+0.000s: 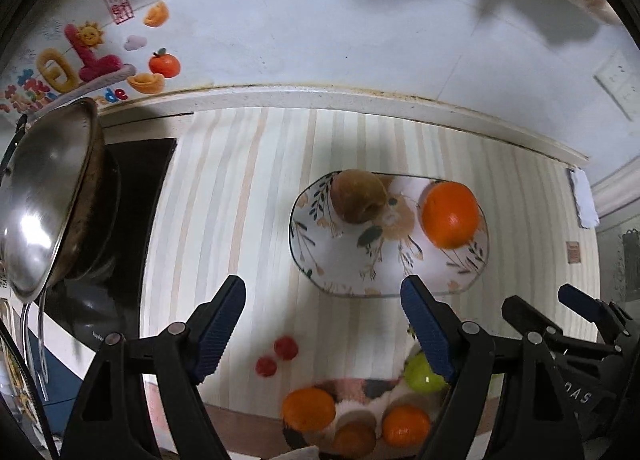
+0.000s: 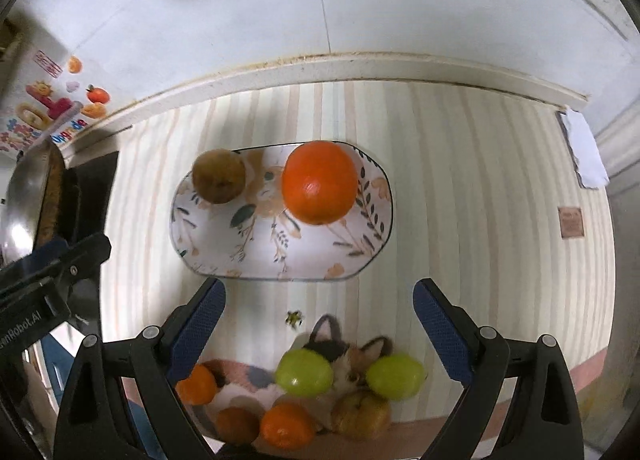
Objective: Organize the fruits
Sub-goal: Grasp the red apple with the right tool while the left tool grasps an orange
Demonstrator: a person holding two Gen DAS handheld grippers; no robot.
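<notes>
Fruits lie in two groups. In the left wrist view, a big orange [image 1: 451, 214] and a brown pear [image 1: 357, 196] rest well apart on the flowered plate [image 1: 316, 268], which sits mid-desk [image 1: 248, 196]. Near the bottom edge, a cat-patterned dish [image 1: 360, 388] holds small oranges [image 1: 309, 409] and a green fruit [image 1: 420, 374], half hidden behind the left tongs [image 1: 324, 336]. Two small red fruits [image 1: 277, 357] lie loose on the desk just beyond that dish. The left tongs hang apart and empty above this near group, probably placed to pick from it. The right tongs [image 1: 560, 312] show at the right edge; from here I cannot tell their state. A steel pan [image 1: 44, 196] stands at the left on a dark stove, cut off by the frame.

In the right wrist view, the right tongs [image 2: 320, 324] are apart and hold nothing, aimed between plate [image 2: 208, 248] and cat dish [image 2: 248, 376]. Orange [image 2: 319, 182] and pear [image 2: 218, 176] sit on the plate's far half, leaving its near half free, likely for more fruit. The dish carries two green fruits [image 2: 305, 373], small oranges [image 2: 286, 425] and a brownish fruit [image 2: 362, 414]; its front is cut off and blurred. A small dark speck on the desk is too small to name.
</notes>
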